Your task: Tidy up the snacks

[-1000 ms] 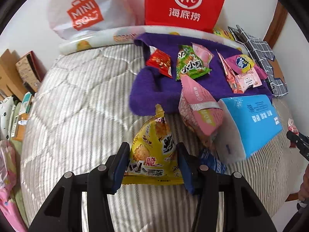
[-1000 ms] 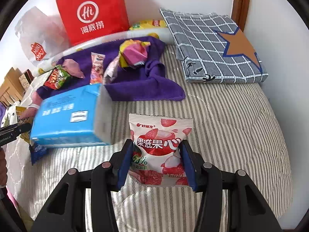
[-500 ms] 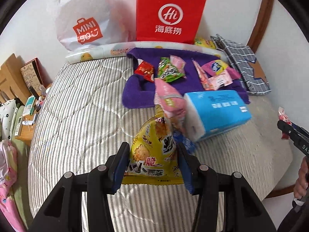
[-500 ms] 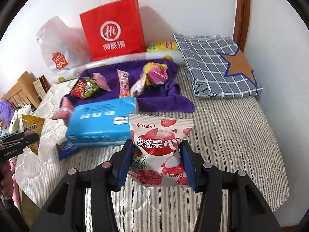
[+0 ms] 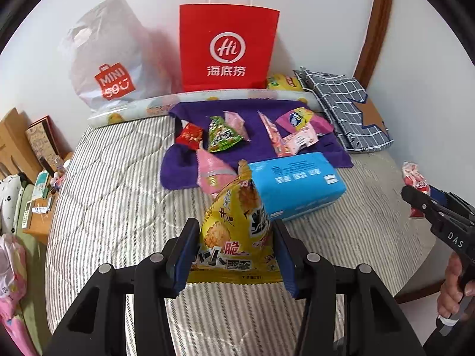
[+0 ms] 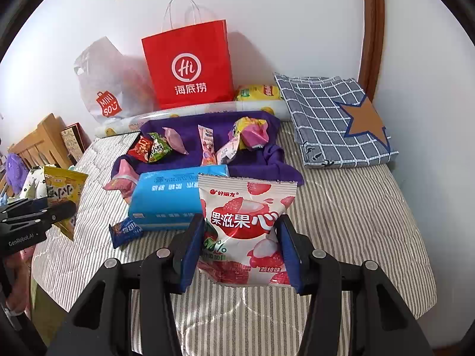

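**Both tongs loaded above the striped bed**

My left gripper point(image 5: 234, 255) is clamped on the yellow snack bag point(image 5: 236, 231); my right gripper point(image 6: 242, 252) is clamped on the lychee snack packet point(image 6: 246, 231). Both are held clear of the striped mattress point(image 6: 356, 222). Below lie a blue tissue pack point(image 5: 294, 184) and a purple towel point(image 5: 255, 112) strewn with small snacks. Against the white wall point(image 6: 297, 14) stand a red paper bag point(image 6: 188, 68) and a white plastic bag point(image 5: 109, 59). A folded checked cloth point(image 6: 332, 118) sits at the far right corner.

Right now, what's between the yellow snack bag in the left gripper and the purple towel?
In the left wrist view, a pink snack packet and the blue tissue pack lie between the yellow snack bag and purple towel.
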The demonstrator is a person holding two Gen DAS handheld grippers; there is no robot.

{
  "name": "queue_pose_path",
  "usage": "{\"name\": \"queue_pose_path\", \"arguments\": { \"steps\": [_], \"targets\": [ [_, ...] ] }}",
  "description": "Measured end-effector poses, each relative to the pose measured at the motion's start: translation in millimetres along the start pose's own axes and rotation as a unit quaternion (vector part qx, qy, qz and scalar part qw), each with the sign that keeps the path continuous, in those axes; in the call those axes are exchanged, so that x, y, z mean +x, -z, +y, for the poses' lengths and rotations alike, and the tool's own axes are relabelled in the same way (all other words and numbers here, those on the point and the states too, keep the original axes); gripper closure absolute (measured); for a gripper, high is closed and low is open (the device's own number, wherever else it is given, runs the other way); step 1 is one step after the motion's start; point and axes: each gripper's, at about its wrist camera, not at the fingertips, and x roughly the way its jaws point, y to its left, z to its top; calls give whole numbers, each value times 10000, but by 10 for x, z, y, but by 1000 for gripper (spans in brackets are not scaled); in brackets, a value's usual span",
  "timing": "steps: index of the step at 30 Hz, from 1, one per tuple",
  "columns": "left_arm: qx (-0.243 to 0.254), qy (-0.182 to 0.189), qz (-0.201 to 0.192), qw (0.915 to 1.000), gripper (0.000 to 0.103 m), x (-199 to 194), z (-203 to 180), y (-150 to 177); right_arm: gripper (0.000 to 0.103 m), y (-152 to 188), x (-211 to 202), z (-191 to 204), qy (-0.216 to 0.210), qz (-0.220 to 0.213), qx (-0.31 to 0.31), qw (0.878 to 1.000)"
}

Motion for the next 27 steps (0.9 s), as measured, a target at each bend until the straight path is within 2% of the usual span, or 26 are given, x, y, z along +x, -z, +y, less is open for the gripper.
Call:
{"name": "queue_pose_path", "arguments": {
  "steps": [6, 15, 27],
  "targets": [
    [93, 122, -6, 9999, 55, 11, -106, -135, 54, -140, 10, 33, 9, -71, -29, 10000],
    [175, 159, -139, 9996, 55, 48, -203, -504, 54, -498, 139, 77, 52, -167, -134, 9998],
    [129, 93, -131, 9998, 55, 342, -178, -975, 54, -976, 469, 115, -45, -257, -197, 9995]
  ]
}}
